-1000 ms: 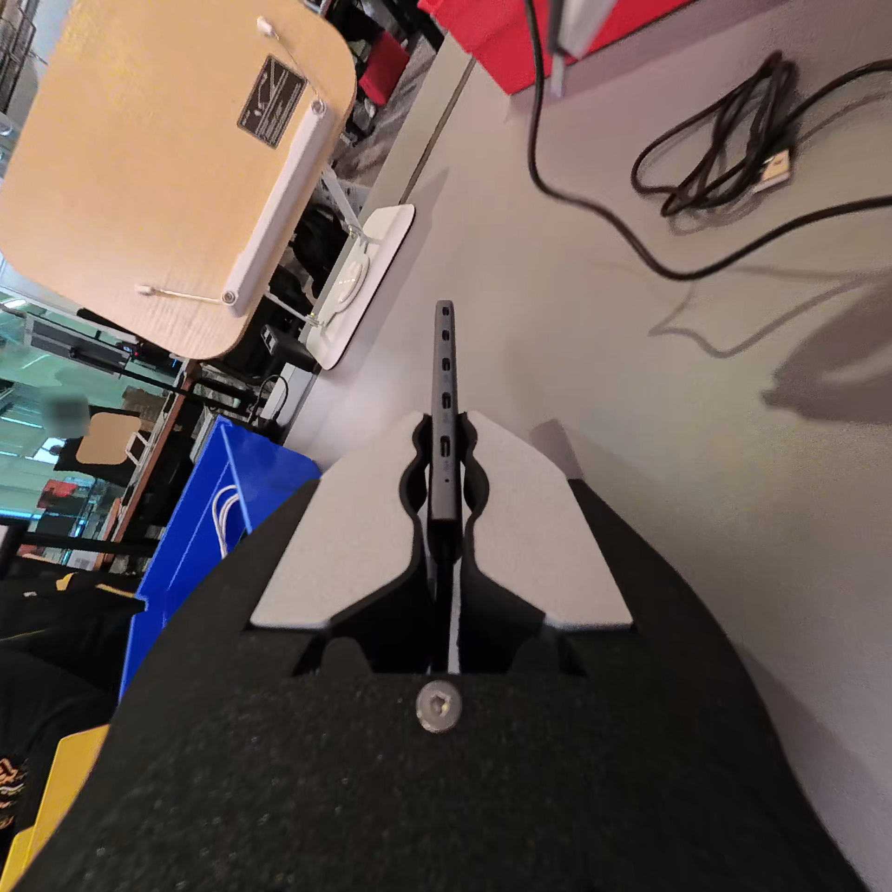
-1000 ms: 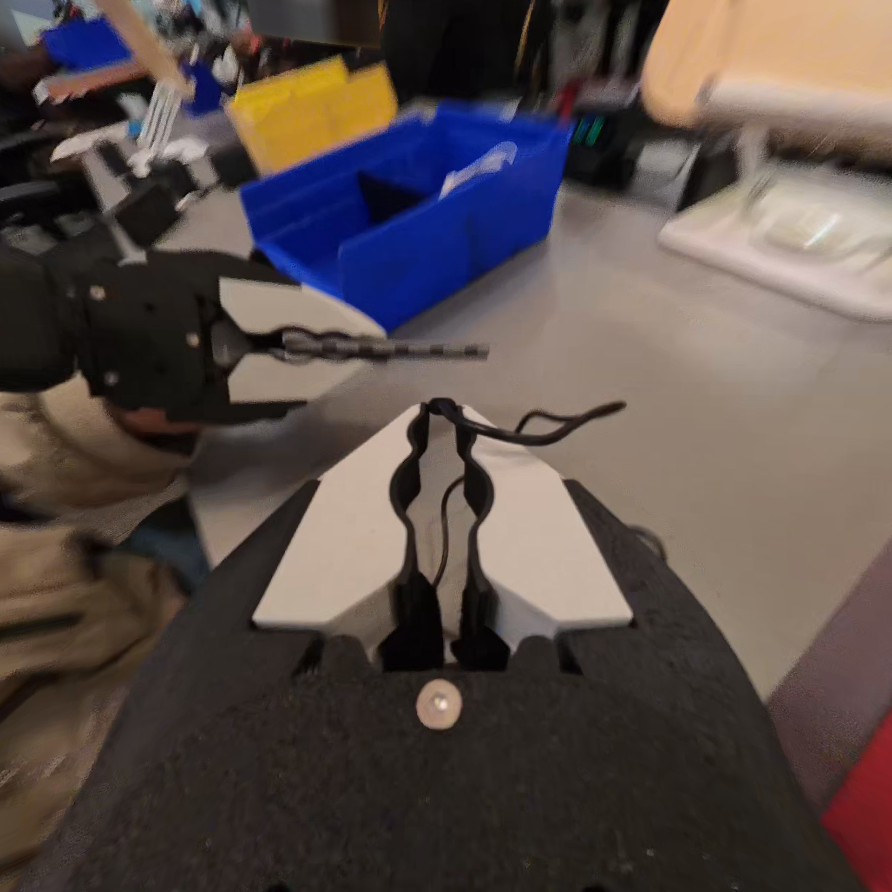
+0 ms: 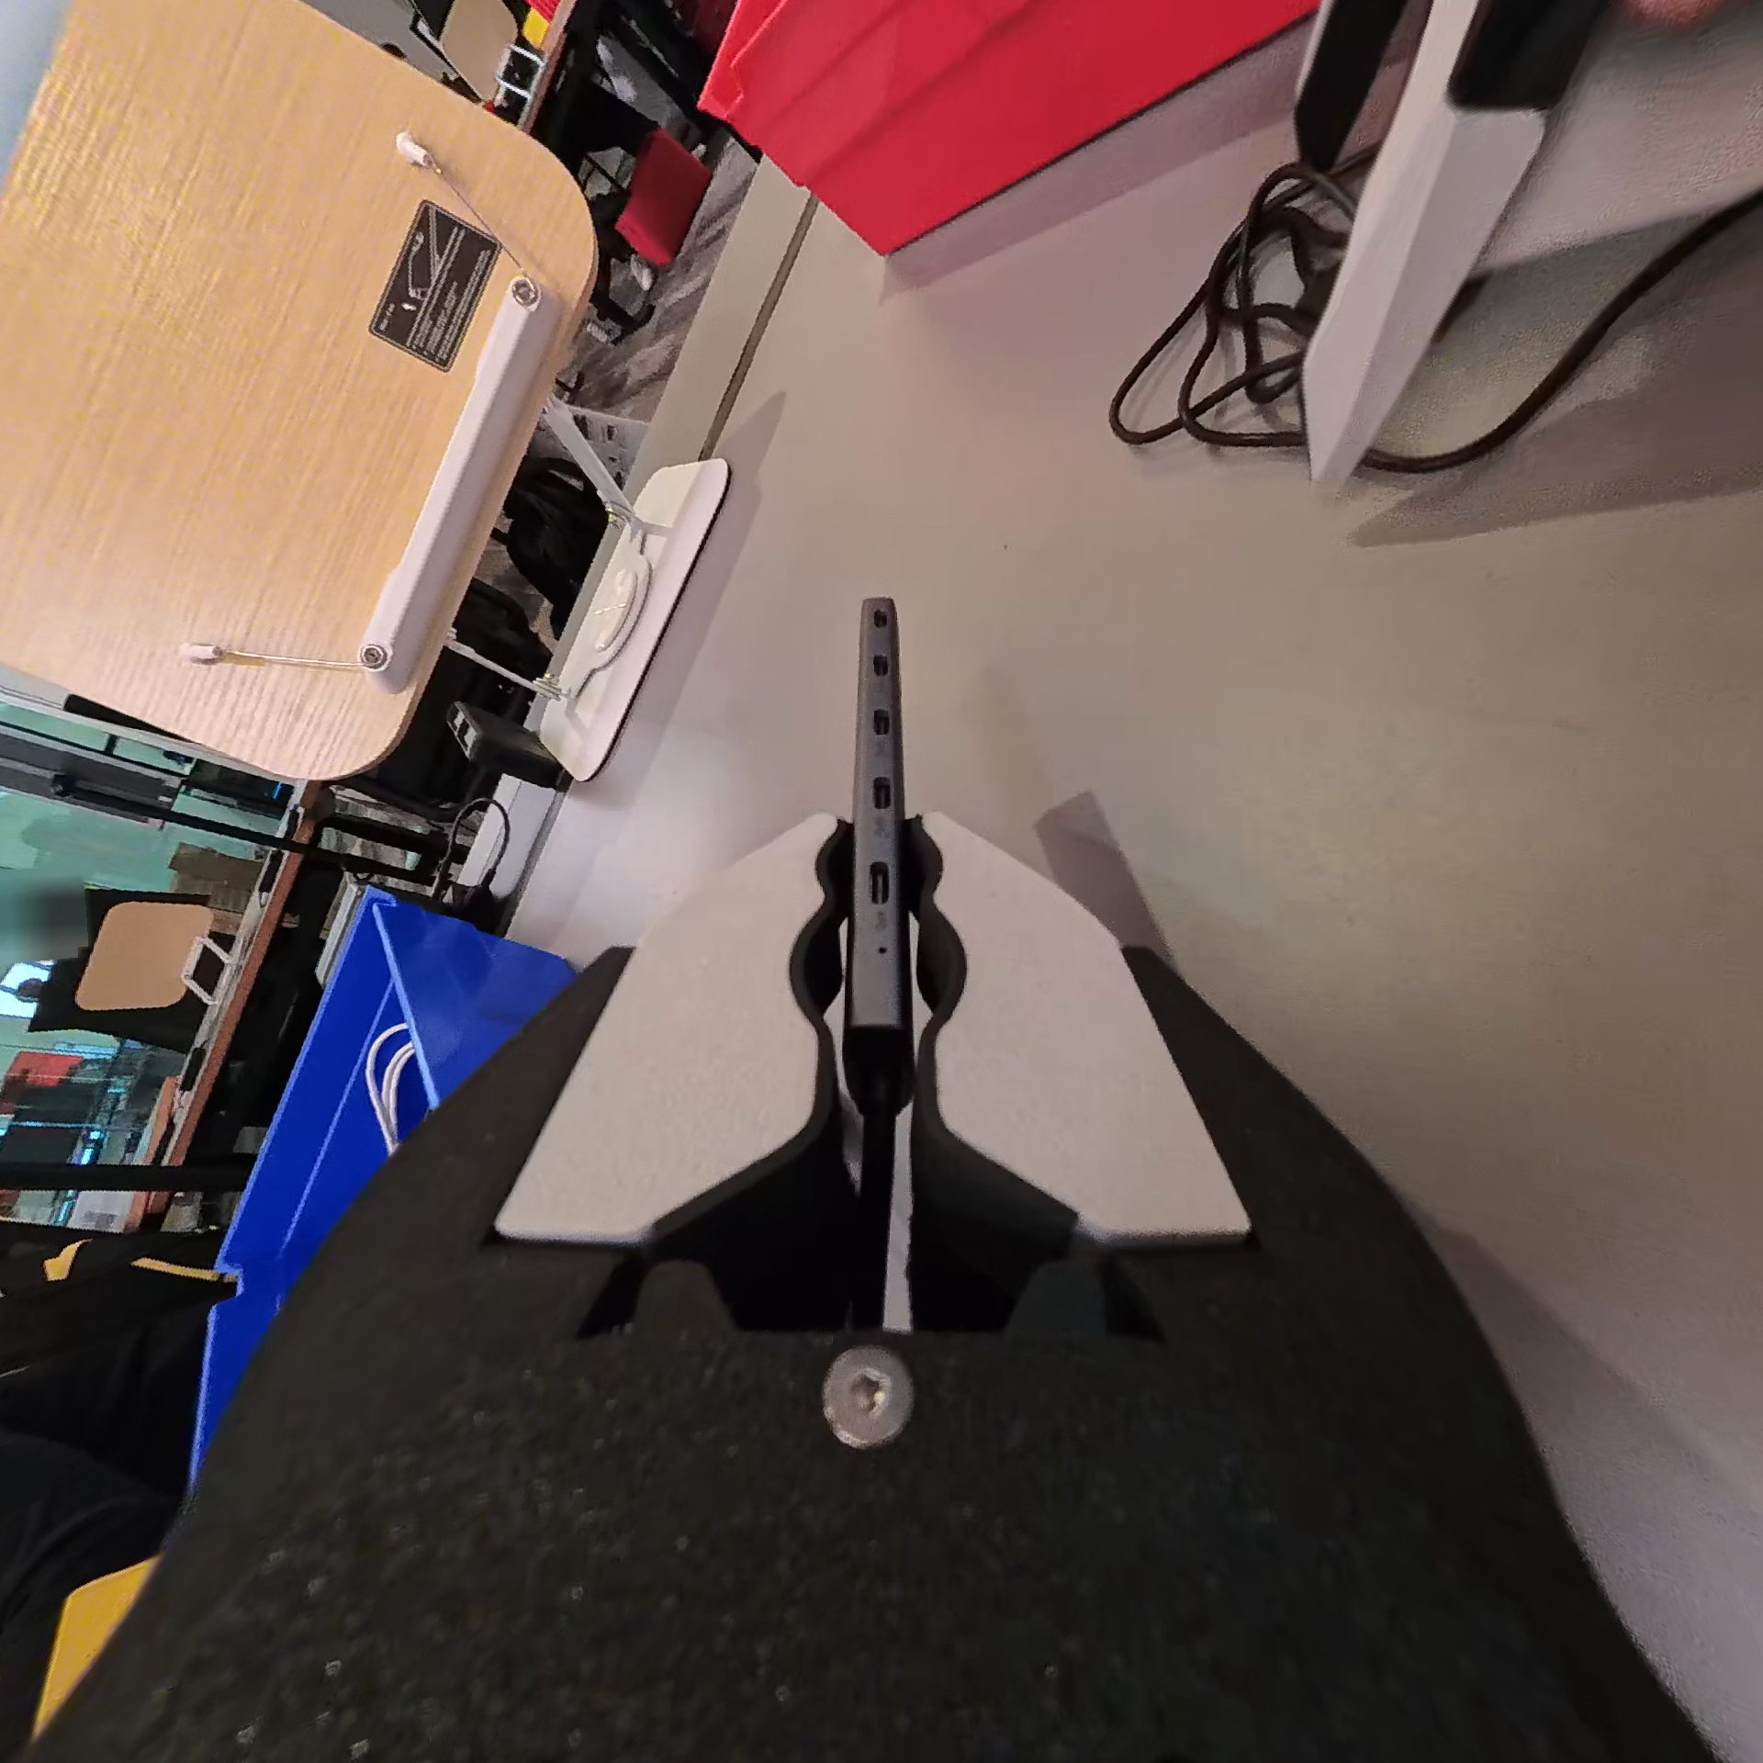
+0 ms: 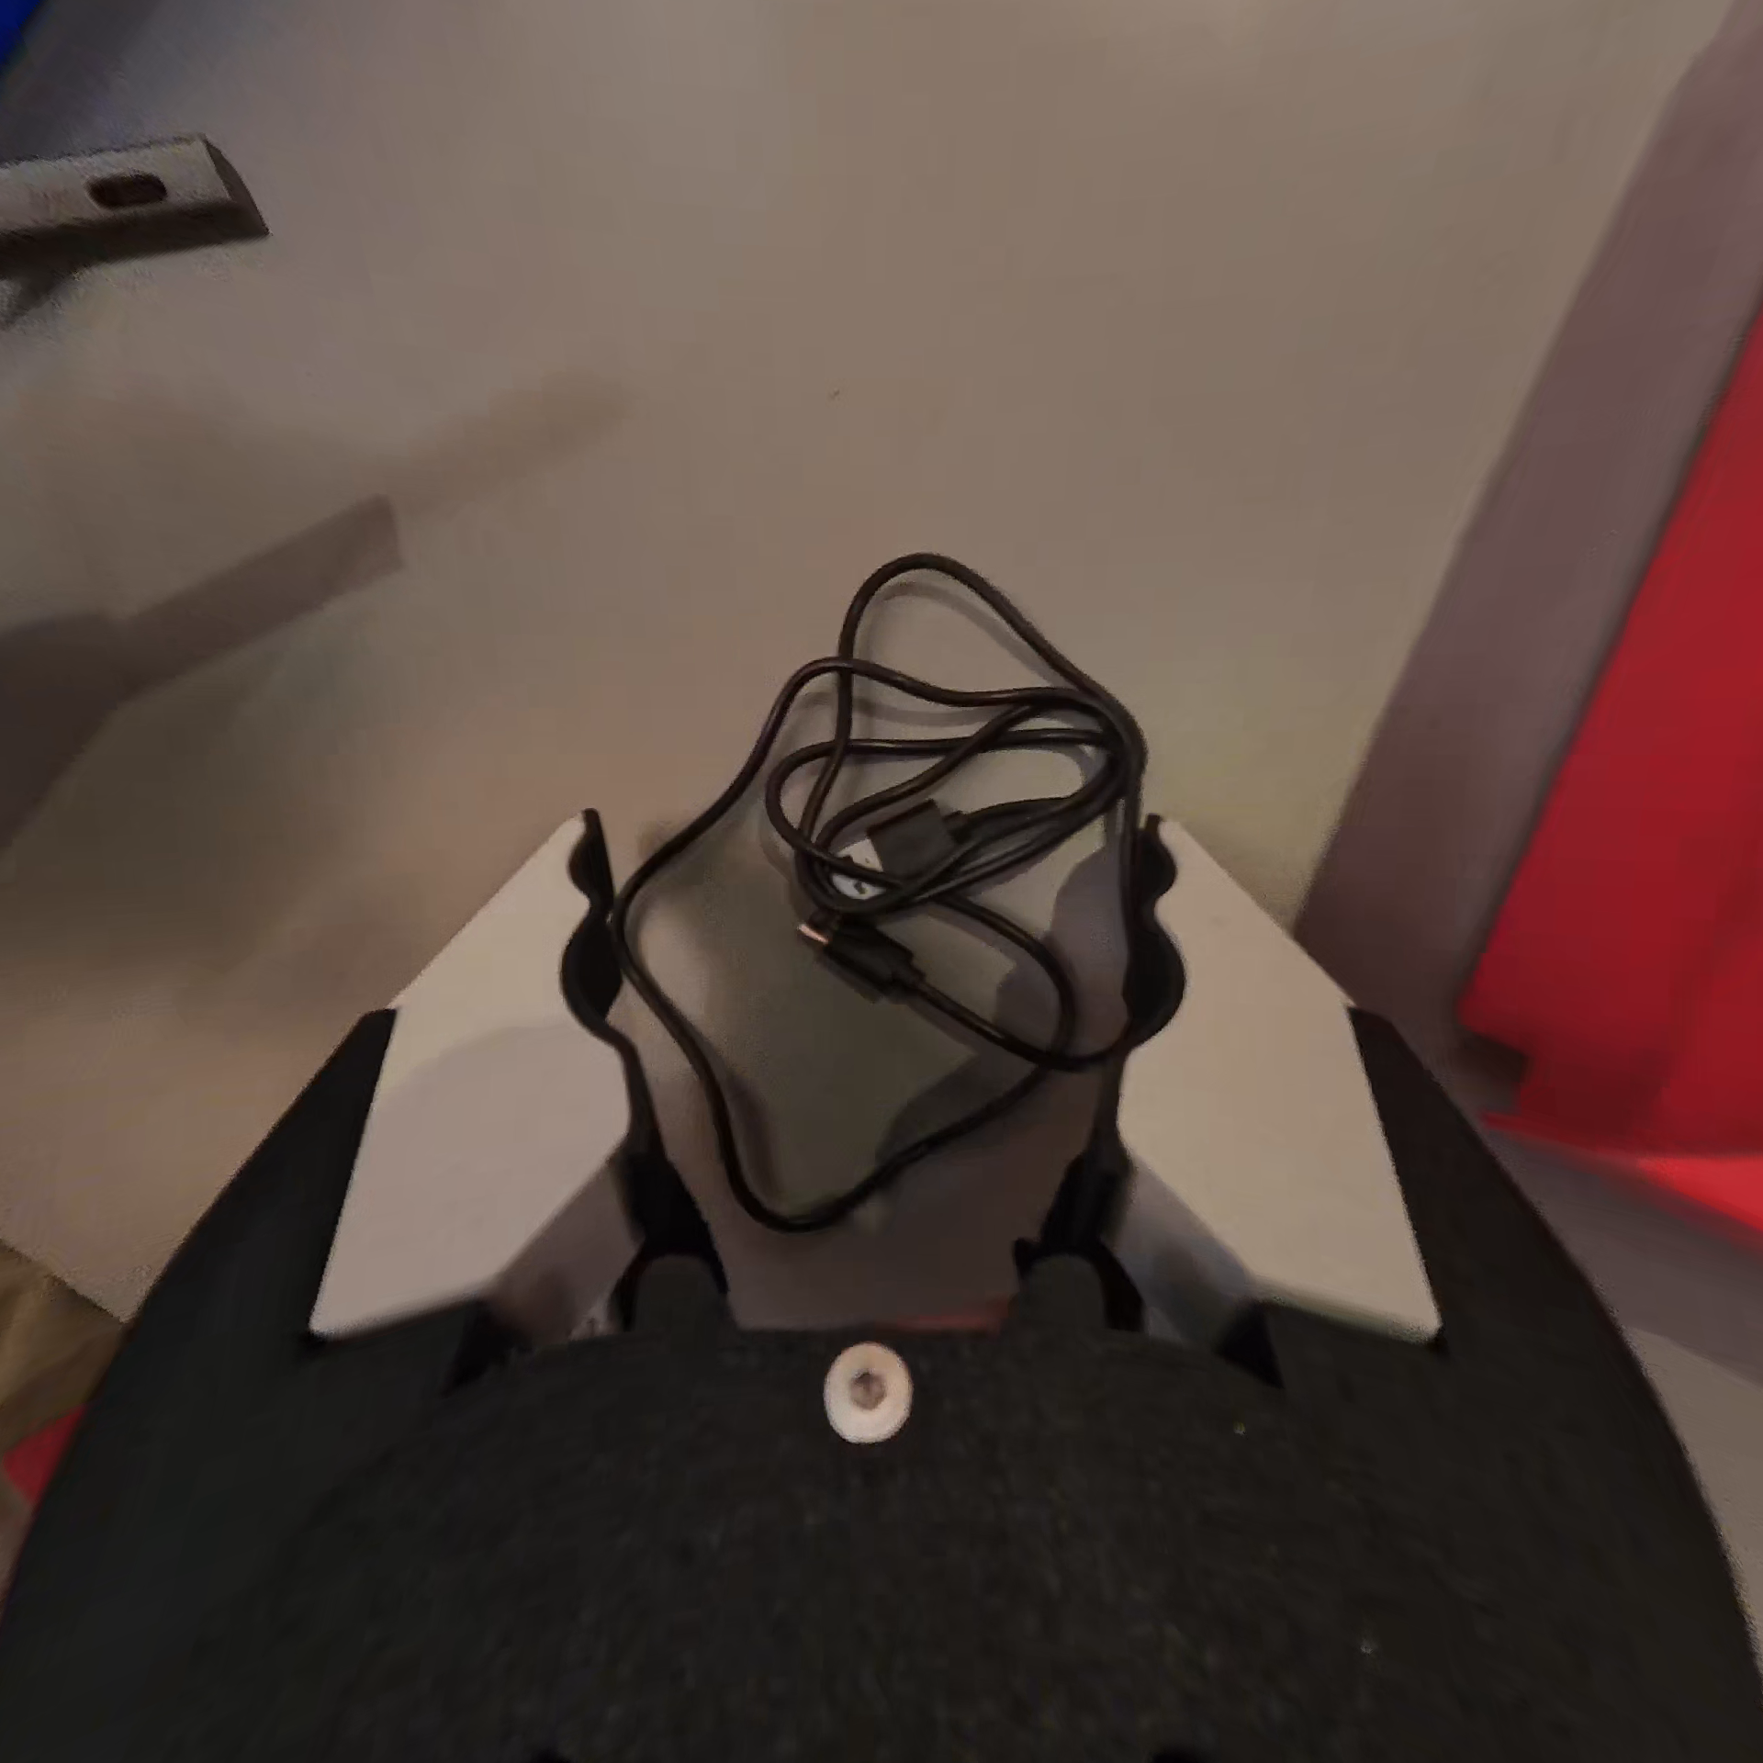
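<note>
My left gripper is shut on a slim dark grey hub with a row of ports along its edge. It holds the hub out over the grey table. My right gripper is open and points down at a loosely coiled black cable lying on the table between its fingers. The hub's end shows in the right wrist view at the upper left. In the left wrist view, a white finger of the right gripper hangs over the same cable at the upper right.
A red bin stands at the table's far side, also at the right in the right wrist view. A blue bin with a white cable sits at the left. A wooden board stands on a white base.
The right gripper was shut on the black cable near the hub. It has let go, opened and turned down over the cable, which now lies on the table. The left gripper barely moved.
</note>
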`<state>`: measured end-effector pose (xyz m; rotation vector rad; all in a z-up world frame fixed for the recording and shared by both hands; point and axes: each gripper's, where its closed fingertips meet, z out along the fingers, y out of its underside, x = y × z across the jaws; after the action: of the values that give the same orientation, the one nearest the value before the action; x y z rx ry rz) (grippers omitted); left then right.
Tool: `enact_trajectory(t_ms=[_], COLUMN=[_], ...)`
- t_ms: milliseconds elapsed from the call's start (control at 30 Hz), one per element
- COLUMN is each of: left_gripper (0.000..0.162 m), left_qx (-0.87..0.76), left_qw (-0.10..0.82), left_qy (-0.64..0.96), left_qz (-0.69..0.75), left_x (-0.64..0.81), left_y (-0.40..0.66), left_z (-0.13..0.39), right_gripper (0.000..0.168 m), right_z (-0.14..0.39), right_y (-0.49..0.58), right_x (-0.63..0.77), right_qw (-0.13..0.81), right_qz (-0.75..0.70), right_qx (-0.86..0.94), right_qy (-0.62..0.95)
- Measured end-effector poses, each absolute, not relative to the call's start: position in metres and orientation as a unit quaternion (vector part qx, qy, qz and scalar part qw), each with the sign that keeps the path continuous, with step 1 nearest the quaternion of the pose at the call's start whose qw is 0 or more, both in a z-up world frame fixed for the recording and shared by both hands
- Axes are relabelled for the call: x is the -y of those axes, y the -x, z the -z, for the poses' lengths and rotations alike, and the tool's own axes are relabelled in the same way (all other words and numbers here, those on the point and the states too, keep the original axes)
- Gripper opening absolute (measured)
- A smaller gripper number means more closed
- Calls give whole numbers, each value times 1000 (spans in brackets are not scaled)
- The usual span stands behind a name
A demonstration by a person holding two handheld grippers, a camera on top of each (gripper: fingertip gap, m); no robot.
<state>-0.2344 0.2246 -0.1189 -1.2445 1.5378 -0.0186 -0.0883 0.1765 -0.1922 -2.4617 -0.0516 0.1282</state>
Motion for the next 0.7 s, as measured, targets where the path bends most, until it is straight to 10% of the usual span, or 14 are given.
enact_trajectory(t_ms=[700], left_gripper=[10], left_qx=[-653], left_qw=[543], left_qy=[528], left_qz=[14], left_x=[-224], left_y=[232], left_z=[122], right_gripper=[18], right_z=[184], right_y=[94], right_x=[-175], right_qw=[357], right_qz=[-10], right_qx=[104], right_qy=[928])
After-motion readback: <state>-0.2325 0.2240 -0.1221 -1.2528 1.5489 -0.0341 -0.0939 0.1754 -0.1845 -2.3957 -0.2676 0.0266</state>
